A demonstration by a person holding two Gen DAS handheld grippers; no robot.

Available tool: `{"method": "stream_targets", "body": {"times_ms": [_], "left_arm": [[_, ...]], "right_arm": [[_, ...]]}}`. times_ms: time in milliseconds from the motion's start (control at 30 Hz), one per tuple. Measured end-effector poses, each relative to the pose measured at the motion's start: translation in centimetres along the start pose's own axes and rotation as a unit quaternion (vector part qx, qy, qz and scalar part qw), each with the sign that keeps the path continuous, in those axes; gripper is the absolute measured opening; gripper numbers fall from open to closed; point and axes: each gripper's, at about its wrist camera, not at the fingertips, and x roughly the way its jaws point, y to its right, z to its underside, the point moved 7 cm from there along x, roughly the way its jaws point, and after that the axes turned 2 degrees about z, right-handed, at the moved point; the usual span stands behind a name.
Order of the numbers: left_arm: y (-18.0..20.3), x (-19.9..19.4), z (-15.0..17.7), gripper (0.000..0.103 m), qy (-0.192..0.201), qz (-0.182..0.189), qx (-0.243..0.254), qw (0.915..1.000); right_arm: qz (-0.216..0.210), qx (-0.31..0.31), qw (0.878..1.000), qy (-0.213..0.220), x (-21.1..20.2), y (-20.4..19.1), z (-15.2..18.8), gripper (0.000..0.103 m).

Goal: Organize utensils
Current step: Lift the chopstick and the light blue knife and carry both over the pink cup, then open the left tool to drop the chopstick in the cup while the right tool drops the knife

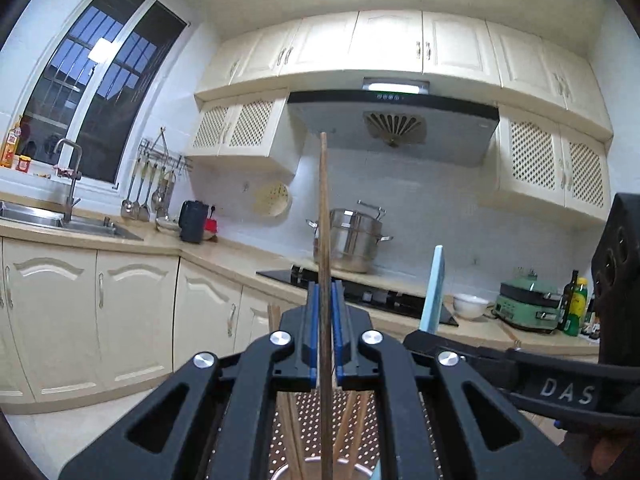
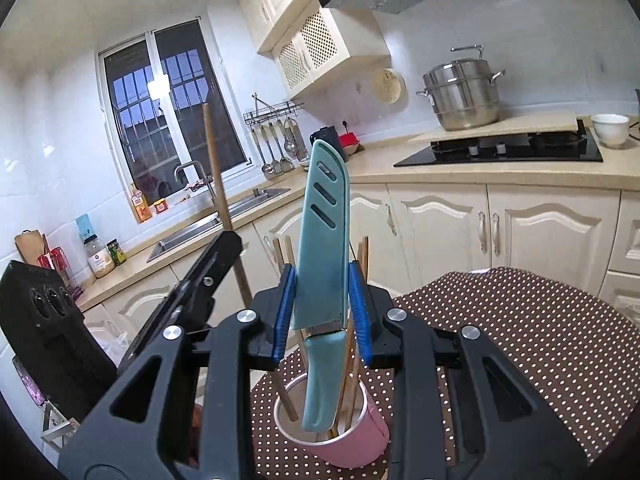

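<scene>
chopstick (image 1: pixel 325 216): brown wood, matt, faint grain
knife (image 2: pixel 323 264): teal plastic sheath over the blade, smooth, slight sheen; handle same teal plastic
cup (image 2: pixel 352 436): pink outside, white inside, matt, looks like paper or plastic
tablecloth (image 2: pixel 520 320): brown cloth with white dots, matt
left gripper (image 1: pixel 325 336): black matt plastic arms, blue ribbed pads, shiny metal pivot caps
right gripper (image 2: pixel 322 316): same black matt plastic, blue ribbed pads
steamer pot (image 2: pixel 462 96): stainless metal, glossy
hob (image 2: pixel 500 150): black glass, glossy
countertop (image 2: pixel 400 172): beige stone look, polished
cabinet doors (image 2: pixel 540 232): cream, smooth satin finish
bowl (image 2: pixel 610 130): white glazed ceramic, glossy
</scene>
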Motion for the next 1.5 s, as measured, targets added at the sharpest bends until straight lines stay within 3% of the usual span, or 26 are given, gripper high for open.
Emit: {"method": "stream_targets", "body": {"times_ms": [267, 900, 967, 1000, 1100, 1233, 1500], "left_arm": [[-1.3, -0.7, 2.7, 0.006, -0.034, -0.004, 0.001, 0.9994], [-2.3, -3.4, 5.8, 0.007, -0.123, 0.009, 0.001, 0.9924], [-2.5, -3.4, 6.1, 0.013, -0.136, 0.010, -0.005, 0.9907], [-2.6, -3.5, 6.2, 0.021, -0.138, 0.009, -0.007, 0.9904], [-2.6, -4.0, 6.3, 0.026, -0.141, 0.011, -0.006, 0.9899], [-2.9, -4.7, 6.0, 0.039, -0.143, -0.005, 0.001, 0.9897], [-4.0, -6.1, 5.5, 0.047, -0.155, -0.058, 0.026, 0.9860]], "right_arm": [[0.011, -0.016, 1.000, -0.011, 0.3, -0.3, 1.6, 0.027], [0.043, -0.034, 0.998, -0.020, -1.4, -0.9, 4.8, 0.027], [0.045, -0.034, 0.998, -0.023, -1.4, -1.0, 4.9, 0.027], [0.046, -0.035, 0.998, -0.023, -1.4, -1.0, 5.0, 0.027], [0.048, -0.036, 0.998, -0.025, -1.4, -1.0, 5.3, 0.027], [0.051, -0.035, 0.998, -0.026, -1.3, -0.9, 5.5, 0.027], [0.059, -0.042, 0.997, -0.032, -1.2, -1.1, 6.4, 0.027]]}}
